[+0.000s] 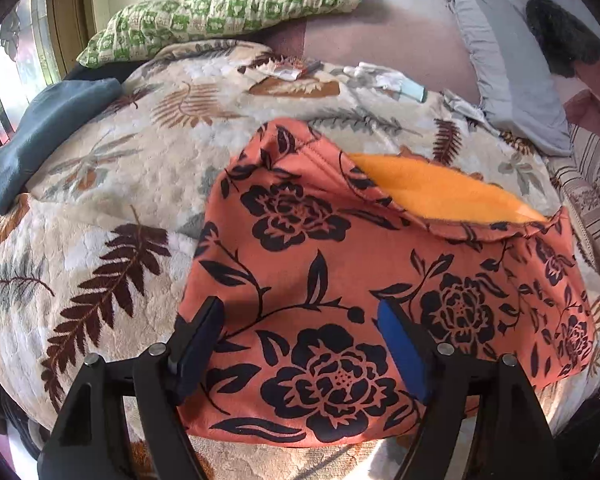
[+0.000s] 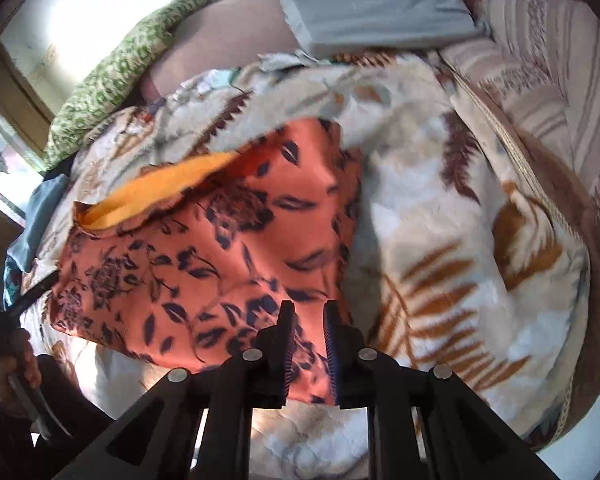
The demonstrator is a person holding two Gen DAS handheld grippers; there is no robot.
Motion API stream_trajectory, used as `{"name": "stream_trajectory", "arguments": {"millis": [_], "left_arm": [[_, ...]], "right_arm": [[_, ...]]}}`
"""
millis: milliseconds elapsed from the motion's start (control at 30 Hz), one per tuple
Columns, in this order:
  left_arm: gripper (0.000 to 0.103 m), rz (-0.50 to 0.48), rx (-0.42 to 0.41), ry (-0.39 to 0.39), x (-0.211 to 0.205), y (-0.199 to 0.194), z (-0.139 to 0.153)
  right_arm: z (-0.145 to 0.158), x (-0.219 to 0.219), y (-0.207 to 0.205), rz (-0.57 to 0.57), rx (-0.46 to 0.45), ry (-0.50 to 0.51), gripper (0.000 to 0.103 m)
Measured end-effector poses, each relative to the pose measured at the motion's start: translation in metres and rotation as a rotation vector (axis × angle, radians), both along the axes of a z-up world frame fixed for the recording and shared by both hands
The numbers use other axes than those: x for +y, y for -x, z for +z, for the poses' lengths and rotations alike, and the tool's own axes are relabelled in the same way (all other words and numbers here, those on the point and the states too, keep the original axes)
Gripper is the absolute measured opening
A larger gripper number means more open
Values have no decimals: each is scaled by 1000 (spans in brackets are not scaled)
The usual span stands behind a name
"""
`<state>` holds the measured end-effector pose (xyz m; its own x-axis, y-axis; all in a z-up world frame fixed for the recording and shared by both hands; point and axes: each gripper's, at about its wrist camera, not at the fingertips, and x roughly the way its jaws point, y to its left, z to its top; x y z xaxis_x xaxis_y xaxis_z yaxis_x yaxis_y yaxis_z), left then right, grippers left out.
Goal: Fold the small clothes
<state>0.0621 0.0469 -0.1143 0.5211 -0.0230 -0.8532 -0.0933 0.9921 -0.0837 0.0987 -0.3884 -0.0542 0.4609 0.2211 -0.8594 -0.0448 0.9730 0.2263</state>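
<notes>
The coral floral garment [image 1: 340, 280] lies mid-frame on the leaf-print blanket [image 1: 100, 184], orange lining [image 1: 440, 188] showing. The left gripper [image 1: 300, 344] hovers, jaws wide and empty; the right gripper [image 2: 308, 344], jaws nearly closed, seems to pinch its near edge, probably for folding.

Leaf-print bedspread [image 1: 100, 184], sunlit window [image 1: 24, 60]

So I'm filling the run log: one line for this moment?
garment: coral floral cloth on leaf-print blanket | left gripper: open above it | right gripper: narrow gap over edge
</notes>
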Motion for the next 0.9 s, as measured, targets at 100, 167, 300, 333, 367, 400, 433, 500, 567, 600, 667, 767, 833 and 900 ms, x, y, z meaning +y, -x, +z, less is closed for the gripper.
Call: {"name": "stream_trajectory", "arguments": {"millis": [100, 167, 300, 333, 367, 400, 433, 500, 567, 600, 667, 767, 833, 900], "left_arm": [[80, -13, 9, -53, -9, 3, -19], [81, -29, -11, -93, -16, 7, -18], [81, -60, -59, -60, -21, 11, -8], [81, -67, -75, -60, -24, 11, -5], [81, -75, -93, -61, -26, 12, -3], [81, -87, -101, -60, -28, 11, -3], [81, -99, -94, -61, -31, 10, -4], [81, -102, -81, -57, -33, 8, -5], [81, -103, -88, -36, -35, 5, -3], [80, -105, -90, -33, -37, 2, -1], [81, -101, -105, -38, -36, -8, 6], [81, -95, -113, -70, -29, -40, 16], [80, -86, -72, -89, -22, -69, 15], [81, -101, -28, -49, -12, -98, 10]], "right_arm": [[4, 49, -27, 160, -1, -90, 32], [-7, 89, -46, 240, 6, -96, 32], [-47, 154, -91, 372, 101, -122, 32], [-55, 167, -102, 402, 123, -110, 32], [-61, 177, -112, 420, 138, -100, 32], [-62, 183, -120, 426, 133, -92, 32], [-60, 186, -128, 425, 123, -95, 32], [-52, 185, -147, 396, 90, -124, 32], [-46, 177, -170, 328, 62, -160, 32], [-46, 173, -181, 295, 65, -170, 32], [-49, 163, -198, 232, 72, -156, 32], [-45, 149, -198, 194, 59, -198, 32], [-39, 137, -185, 198, 44, -238, 33], [-36, 124, -170, 212, 45, -245, 36]]}}
